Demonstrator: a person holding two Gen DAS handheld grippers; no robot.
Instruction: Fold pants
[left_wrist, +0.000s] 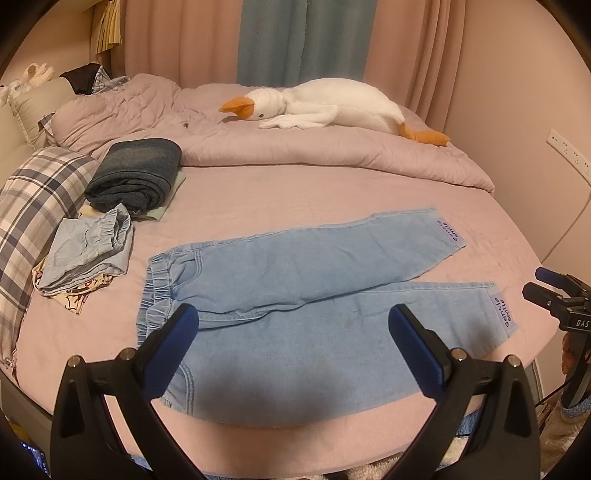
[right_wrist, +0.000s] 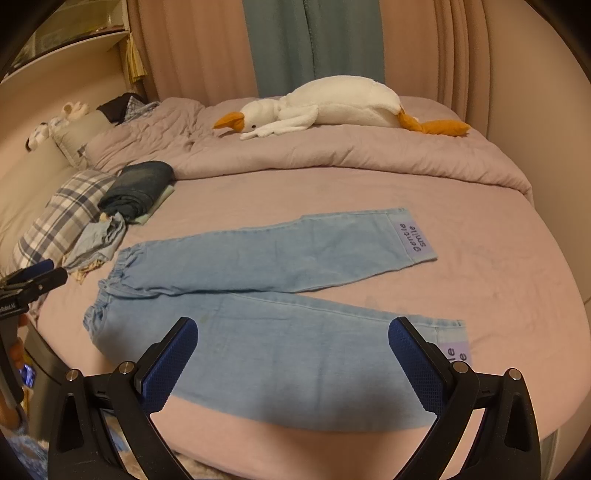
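Observation:
Light blue denim pants (left_wrist: 295, 295) (right_wrist: 258, 306) lie spread flat on the pink bed sheet, waistband to the left, both legs running right and ending in purple "gentle smile" cuff labels. My left gripper (left_wrist: 293, 325) hovers open above the near leg close to the waistband, with nothing between its blue pads. My right gripper (right_wrist: 293, 332) hangs open over the near leg toward its cuff, holding nothing. Each gripper also shows at the edge of the other view, the right gripper (left_wrist: 554, 295) at the right and the left gripper (right_wrist: 33, 280) at the left.
Folded dark jeans (left_wrist: 136, 177) and a pile of folded light clothes (left_wrist: 88, 254) sit at the left beside a plaid pillow (left_wrist: 37, 206). A rumpled quilt (left_wrist: 295, 147) with a white plush goose (left_wrist: 321, 105) lies behind the pants. The bed's near edge (left_wrist: 295, 443) is just below my grippers.

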